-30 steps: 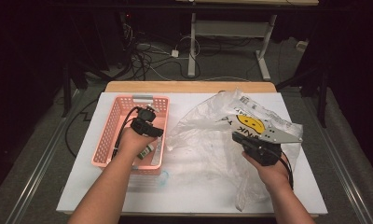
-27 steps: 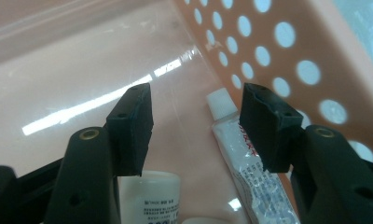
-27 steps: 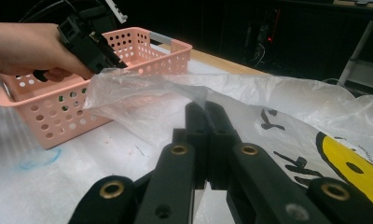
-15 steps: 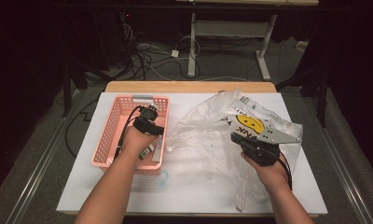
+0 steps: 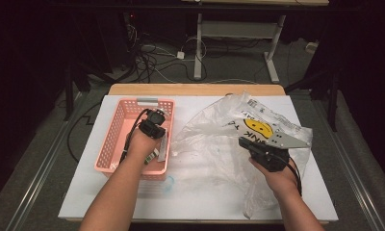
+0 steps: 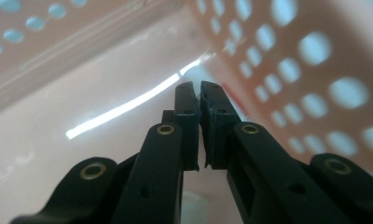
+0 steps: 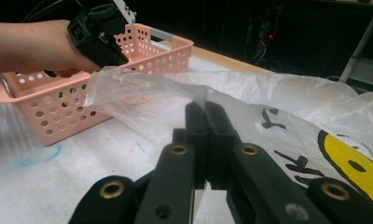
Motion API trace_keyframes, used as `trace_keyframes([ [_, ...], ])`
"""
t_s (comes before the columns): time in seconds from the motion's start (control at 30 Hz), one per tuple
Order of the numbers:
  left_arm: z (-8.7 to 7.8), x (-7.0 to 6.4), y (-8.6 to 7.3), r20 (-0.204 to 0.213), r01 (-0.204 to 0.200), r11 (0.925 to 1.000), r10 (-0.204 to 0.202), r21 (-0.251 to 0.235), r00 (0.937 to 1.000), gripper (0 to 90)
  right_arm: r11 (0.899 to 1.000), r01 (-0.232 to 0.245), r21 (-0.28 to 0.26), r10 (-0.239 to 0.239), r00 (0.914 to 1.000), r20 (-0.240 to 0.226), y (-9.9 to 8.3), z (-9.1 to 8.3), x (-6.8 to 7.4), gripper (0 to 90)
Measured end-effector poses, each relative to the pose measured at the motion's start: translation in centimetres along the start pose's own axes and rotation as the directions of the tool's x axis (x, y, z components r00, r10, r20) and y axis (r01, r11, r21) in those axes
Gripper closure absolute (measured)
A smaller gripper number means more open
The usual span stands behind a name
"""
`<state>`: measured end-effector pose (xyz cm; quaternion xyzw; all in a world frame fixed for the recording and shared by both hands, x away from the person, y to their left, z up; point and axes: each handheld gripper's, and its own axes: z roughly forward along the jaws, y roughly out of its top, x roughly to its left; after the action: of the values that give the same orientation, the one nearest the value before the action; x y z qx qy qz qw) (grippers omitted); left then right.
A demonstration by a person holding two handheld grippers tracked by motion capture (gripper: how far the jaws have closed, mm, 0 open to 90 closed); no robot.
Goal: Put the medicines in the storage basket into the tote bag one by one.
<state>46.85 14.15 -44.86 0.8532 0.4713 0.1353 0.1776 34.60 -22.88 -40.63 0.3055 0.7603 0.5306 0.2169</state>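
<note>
White table (image 5: 205, 202): pink basket (image 5: 114, 144) beside plastic bag (image 5: 219, 144).

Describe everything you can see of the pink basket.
The pink basket is a rectangular plastic one with walls pierced by rows of round holes and a grey strip along its far rim. It sits upright on the white table, left of the clear plastic bag. The left gripper reaches down inside it, jaws nearly closed, close to the perforated wall.

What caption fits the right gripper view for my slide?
Right tongs shut on clear plastic bag, pink basket beyond.
</note>
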Motion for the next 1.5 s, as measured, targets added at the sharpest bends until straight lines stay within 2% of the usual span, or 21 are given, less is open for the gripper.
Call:
trace_keyframes([
  [0.13, -0.4, 0.1, -0.1, 0.010, 0.004, 0.9998, -0.004, -0.019, 0.9999, 85.7, 1.000, -0.002, 0.001, 0.002, 1.0000, 0.001, 0.0, 0.0, 0.0, 90.0],
  [0.17, -0.6, 0.1, -0.1, 0.018, 0.005, 0.9995, -0.005, -0.030, 0.9998, 87.5, 1.000, 0.000, 0.001, 0.000, 1.0000, 0.001, 0.0, 0.0, -0.1, 90.0],
  [0.2, -0.8, 0.1, 0.0, 0.043, 0.016, 0.9988, -0.014, -0.045, 0.9990, 87.5, 1.000, -0.002, 0.002, 0.002, 1.0000, 0.001, -0.1, 0.0, -0.1, 90.0],
  [0.23, -1.1, 0.1, 0.0, 0.092, 0.046, 0.9971, -0.040, -0.061, 0.9950, 87.7, 1.000, 0.001, 0.003, -0.001, 1.0000, 0.001, -0.1, 0.0, -0.1, 90.0],
  [0.27, -1.1, 0.1, 0.0, 0.119, 0.052, 0.9969, -0.045, -0.059, 0.9919, 87.9, 1.000, 0.000, 0.005, 0.000, 1.0000, 0.000, -0.1, 0.0, -0.1, 90.0],
  [0.33, -1.1, 0.0, 0.0, 0.168, 0.048, 0.9984, -0.042, -0.029, 0.9849, 88.0, 1.000, 0.002, 0.007, -0.002, 1.0000, -0.001, -0.1, 0.0, 0.0, 90.0],
  [0.37, -0.8, 0.0, -0.1, 0.207, 0.050, 0.9987, -0.048, -0.004, 0.9771, 88.0, 1.000, 0.003, 0.007, -0.003, 1.0000, -0.002, -0.1, 0.0, 0.0, 90.0],
  [0.43, -0.6, -0.1, -0.1, 0.245, 0.040, 0.9991, -0.043, 0.018, 0.9686, 88.0, 1.000, 0.002, 0.006, -0.002, 1.0000, -0.002, -0.1, 0.0, 0.1, 90.0],
  [0.47, -0.6, -0.2, 0.0, 0.237, 0.036, 0.9991, -0.041, 0.023, 0.9705, 88.0, 1.000, 0.001, 0.005, -0.001, 1.0000, -0.001, -0.1, 0.0, 0.1, 90.0],
  [0.6, -0.7, -0.2, -0.1, 0.244, 0.032, 0.9991, -0.038, 0.029, 0.9691, 88.0, 1.000, 0.002, 0.006, -0.002, 1.0000, -0.002, -0.1, 0.0, 0.1, 90.0],
  [0.7, -0.7, -0.3, -0.1, 0.233, 0.017, 0.9994, -0.023, 0.031, 0.9722, 88.1, 1.000, 0.001, 0.007, -0.001, 1.0000, -0.002, -0.1, 0.0, 0.1, 90.0],
  [0.77, -0.8, -0.7, 0.0, 0.194, -0.011, 0.9995, 0.005, 0.028, 0.9810, 88.2, 1.000, 0.002, 0.009, -0.002, 1.0000, -0.002, -0.1, 0.1, 0.1, 90.0],
  [0.83, -0.8, -0.9, 0.0, 0.175, -0.021, 0.9994, 0.016, 0.026, 0.9844, 88.2, 1.000, 0.004, 0.009, -0.004, 1.0000, -0.002, -0.2, 0.1, 0.2, 90.0],
  [0.87, -0.8, -1.0, 0.0, 0.153, -0.027, 0.9992, 0.023, 0.029, 0.9879, 88.3, 1.000, 0.004, 0.009, -0.004, 1.0000, -0.002, -0.2, 0.1, 0.2, 90.0],
  [1.03, -0.9, -0.9, -0.2, 0.120, -0.046, 0.9981, 0.040, 0.042, 0.9919, 88.3, 1.000, 0.002, 0.006, -0.002, 1.0000, 0.000, -0.1, -0.1, 0.2, 90.0],
  [1.13, -1.1, -0.9, -0.3, 0.081, -0.061, 0.9965, 0.056, 0.057, 0.9951, 88.3, 1.000, 0.001, 0.005, -0.001, 1.0000, 0.001, -0.1, -0.1, 0.1, 90.0],
  [1.2, -1.1, -0.7, -0.4, 0.052, -0.052, 0.9964, 0.048, 0.068, 0.9975, 88.3, 1.000, 0.003, 0.005, -0.003, 1.0000, 0.001, -0.1, -0.1, 0.1, 90.0],
  [1.3, -1.3, -0.2, -0.6, 0.043, -0.037, 0.9973, 0.035, 0.063, 0.9985, 88.2, 1.000, 0.005, 0.003, -0.005, 1.0000, 0.002, -0.1, -0.1, 0.1, 90.0],
  [1.43, -2.1, 0.0, -0.4, 0.066, -0.011, 0.9999, 0.011, 0.000, 0.9978, 88.1, 1.000, 0.004, 0.003, -0.004, 1.0000, 0.002, 0.0, -0.1, 0.1, 90.0],
  [1.5, -2.3, 0.1, -0.3, 0.074, 0.020, 0.9992, -0.017, -0.035, 0.9971, 87.8, 1.000, 0.004, 0.004, -0.004, 1.0000, 0.002, -0.1, -0.1, 0.1, 90.0],
])
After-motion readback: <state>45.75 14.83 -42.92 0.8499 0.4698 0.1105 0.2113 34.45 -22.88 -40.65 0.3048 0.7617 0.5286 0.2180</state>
